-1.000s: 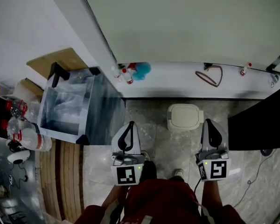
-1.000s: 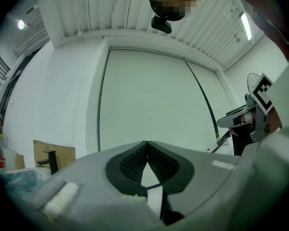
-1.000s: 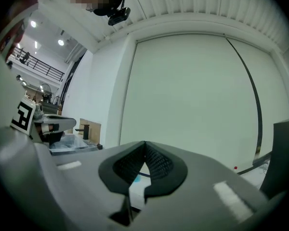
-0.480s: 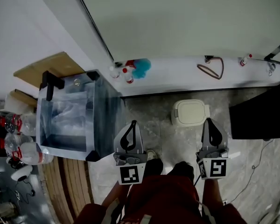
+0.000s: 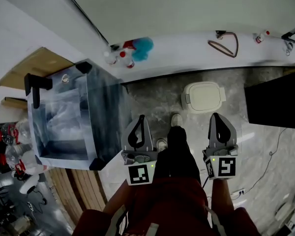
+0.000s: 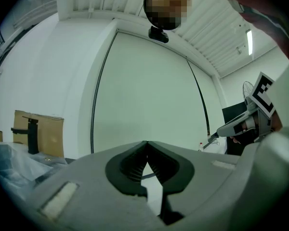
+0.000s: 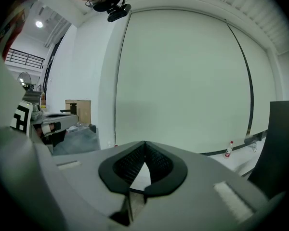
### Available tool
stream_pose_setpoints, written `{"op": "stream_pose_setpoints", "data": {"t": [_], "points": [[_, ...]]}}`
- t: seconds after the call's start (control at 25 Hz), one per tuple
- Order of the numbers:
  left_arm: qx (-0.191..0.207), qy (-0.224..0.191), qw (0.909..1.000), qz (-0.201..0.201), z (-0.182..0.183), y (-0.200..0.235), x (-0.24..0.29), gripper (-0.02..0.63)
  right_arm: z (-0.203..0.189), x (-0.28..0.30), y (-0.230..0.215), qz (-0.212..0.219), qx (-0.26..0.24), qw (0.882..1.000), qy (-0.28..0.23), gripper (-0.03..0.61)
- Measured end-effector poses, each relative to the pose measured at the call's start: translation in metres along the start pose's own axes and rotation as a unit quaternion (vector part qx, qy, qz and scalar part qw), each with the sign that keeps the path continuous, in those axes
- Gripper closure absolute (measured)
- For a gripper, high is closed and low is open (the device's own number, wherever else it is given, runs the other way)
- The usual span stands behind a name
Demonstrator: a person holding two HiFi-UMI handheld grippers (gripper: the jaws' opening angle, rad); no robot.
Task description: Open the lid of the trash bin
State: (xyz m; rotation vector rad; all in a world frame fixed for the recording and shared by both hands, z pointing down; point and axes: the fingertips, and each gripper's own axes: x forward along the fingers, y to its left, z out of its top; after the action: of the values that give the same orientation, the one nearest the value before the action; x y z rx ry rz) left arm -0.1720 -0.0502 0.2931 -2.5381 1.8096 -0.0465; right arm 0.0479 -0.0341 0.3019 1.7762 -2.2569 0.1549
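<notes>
A small white trash bin with its lid down stands on the grey floor by the white ledge, seen in the head view. My left gripper hangs left of it and nearer to me, jaws shut with nothing held. My right gripper is just below and right of the bin, also shut and empty. In the left gripper view the left gripper points at the pale wall, tips touching. The right gripper view shows the right gripper closed likewise. The bin is not visible in either gripper view.
A clear storage box on a black frame stands at my left. Spray bottles and a blue cloth sit on the white ledge, with a brown loop further right. A black panel is on the right. My leg and shoe are between the grippers.
I have stepped forward: the bin and ledge have shifted up and nearer the grippers. One foot now reaches ahead between the grippers. Both grippers stay shut.
</notes>
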Motion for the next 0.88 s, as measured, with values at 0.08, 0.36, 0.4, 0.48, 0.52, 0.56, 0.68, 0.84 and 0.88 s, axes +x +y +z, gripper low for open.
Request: {"op": "stream_pose_setpoints", "data": {"t": [0.08,0.36,0.4,0.48,0.52,0.56,0.68,0.84,0.88], "points": [[-0.007,0.01,0.9999,0.0,-0.017,0.001,0.006,0.611,-0.018,0.009,0.002,0.006,-0.002,1.0,0.014,0.578],[-0.011,0.037,0.9992,-0.013,-0.079,-0.006,0.03,0.611,-0.083,0.052,0.008,0.018,0.03,0.997,0.072,0.578],[-0.013,0.044,0.9988,-0.015,-0.09,-0.008,0.033,0.611,-0.096,0.057,0.008,0.02,0.028,0.996,0.081,0.578],[-0.018,0.058,0.998,-0.02,-0.11,-0.012,0.04,0.609,-0.122,0.066,0.006,0.023,0.022,0.995,0.098,0.578],[-0.019,0.064,0.9975,-0.022,-0.12,-0.014,0.044,0.611,-0.136,0.07,0.006,0.025,0.02,0.994,0.108,0.578],[-0.021,0.07,0.997,-0.025,-0.131,-0.016,0.047,0.611,-0.15,0.074,0.006,0.027,0.021,0.992,0.121,0.578],[-0.017,0.09,0.9952,-0.034,-0.163,-0.022,0.054,0.609,-0.195,0.083,0.008,0.028,0.033,0.985,0.164,0.578],[-0.016,0.128,0.9908,-0.042,-0.208,-0.026,0.06,0.611,-0.231,0.097,0.01,0.023,0.039,0.982,0.181,0.578],[-0.018,0.136,0.9898,-0.038,-0.218,-0.026,0.06,0.609,-0.238,0.101,0.011,0.024,0.041,0.981,0.186,0.578]]}}
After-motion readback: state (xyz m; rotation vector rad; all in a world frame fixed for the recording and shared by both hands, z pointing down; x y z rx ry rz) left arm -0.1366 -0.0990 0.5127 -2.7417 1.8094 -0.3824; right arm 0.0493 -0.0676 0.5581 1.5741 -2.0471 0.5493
